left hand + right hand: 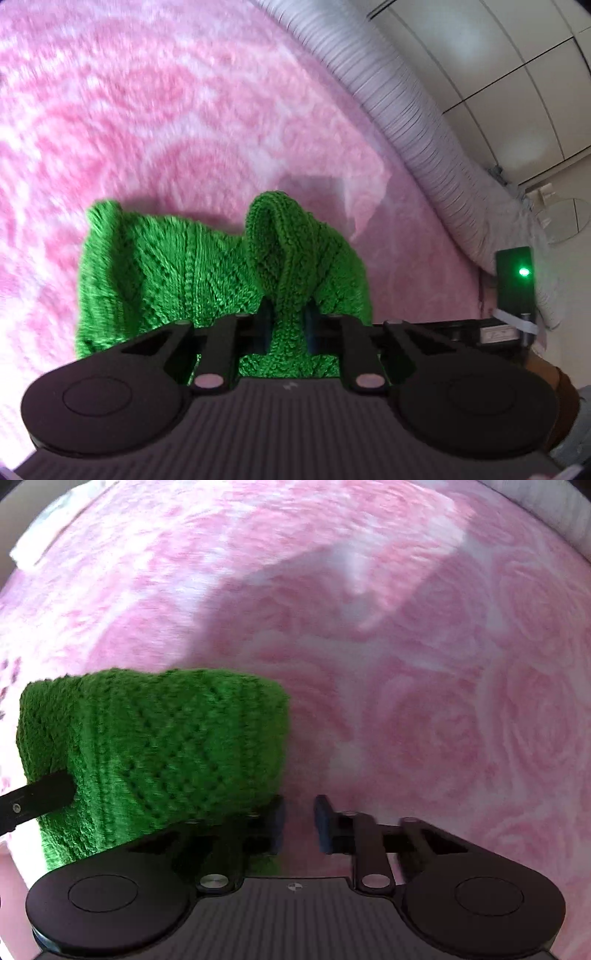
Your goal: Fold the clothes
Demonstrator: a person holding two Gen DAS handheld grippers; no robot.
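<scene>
Green knitted garment lies bunched on the pink rose-print bed cover. Left gripper fingers pinch a raised fold; right gripper fingers are narrowly parted, empty, beside its edge. Lift evenly, keep the layers aligned.

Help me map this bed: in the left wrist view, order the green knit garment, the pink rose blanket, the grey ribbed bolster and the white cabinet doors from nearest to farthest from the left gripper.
1. green knit garment, pinched in the left gripper
2. pink rose blanket, beneath and beyond
3. grey ribbed bolster, along the blanket's right edge
4. white cabinet doors, upper right
</scene>
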